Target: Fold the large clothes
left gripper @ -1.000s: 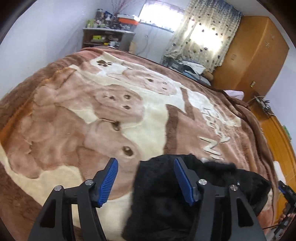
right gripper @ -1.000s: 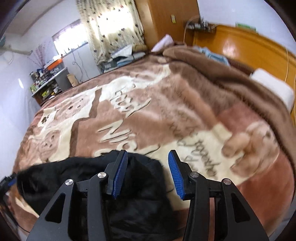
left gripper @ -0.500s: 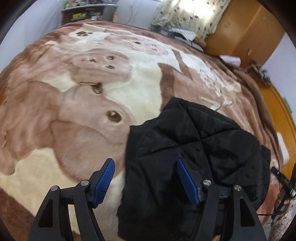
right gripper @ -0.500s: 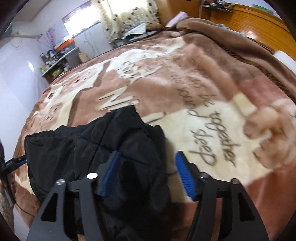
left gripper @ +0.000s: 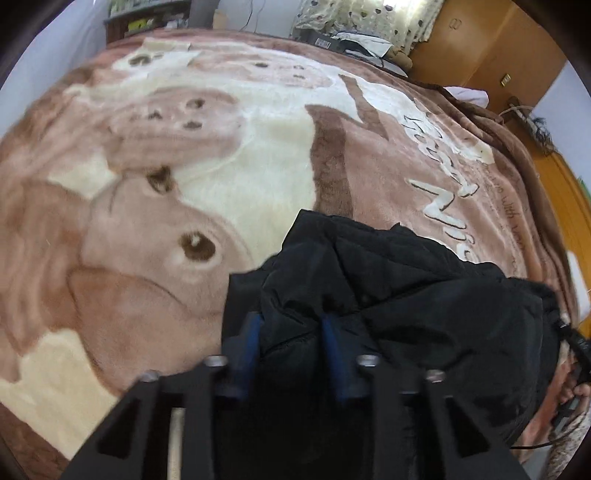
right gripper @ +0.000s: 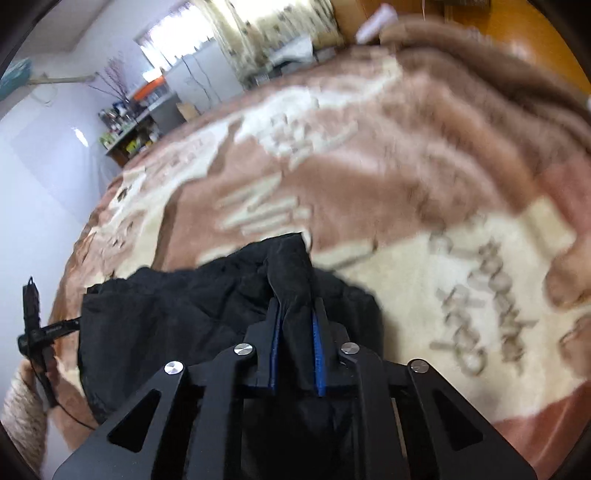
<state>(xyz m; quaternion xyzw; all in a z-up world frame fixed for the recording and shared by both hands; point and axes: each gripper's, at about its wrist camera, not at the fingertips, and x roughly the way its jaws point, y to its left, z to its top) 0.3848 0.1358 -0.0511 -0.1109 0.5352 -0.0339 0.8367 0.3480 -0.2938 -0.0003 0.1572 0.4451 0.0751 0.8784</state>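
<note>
A black quilted jacket (left gripper: 406,295) lies bunched on a brown and cream bear-print blanket (left gripper: 221,166) that covers the bed. My left gripper (left gripper: 291,325) is shut on a fold at the jacket's left part, its blue pads pressed into the fabric. In the right wrist view the jacket (right gripper: 184,310) fills the lower left. My right gripper (right gripper: 295,314) is shut on a raised ridge of black fabric that sticks up between the pads. The jacket's underside is hidden.
The blanket (right gripper: 406,166) spreads wide around the jacket. A wooden wardrobe (left gripper: 491,48) and curtains (left gripper: 369,18) stand at the far end. A cluttered shelf (right gripper: 129,136) stands by the white wall. A wooden headboard (right gripper: 517,37) is at the far right.
Both grippers were open above the jacket. They have moved down and closed on folds of the black fabric. The right view is blurred by motion.
</note>
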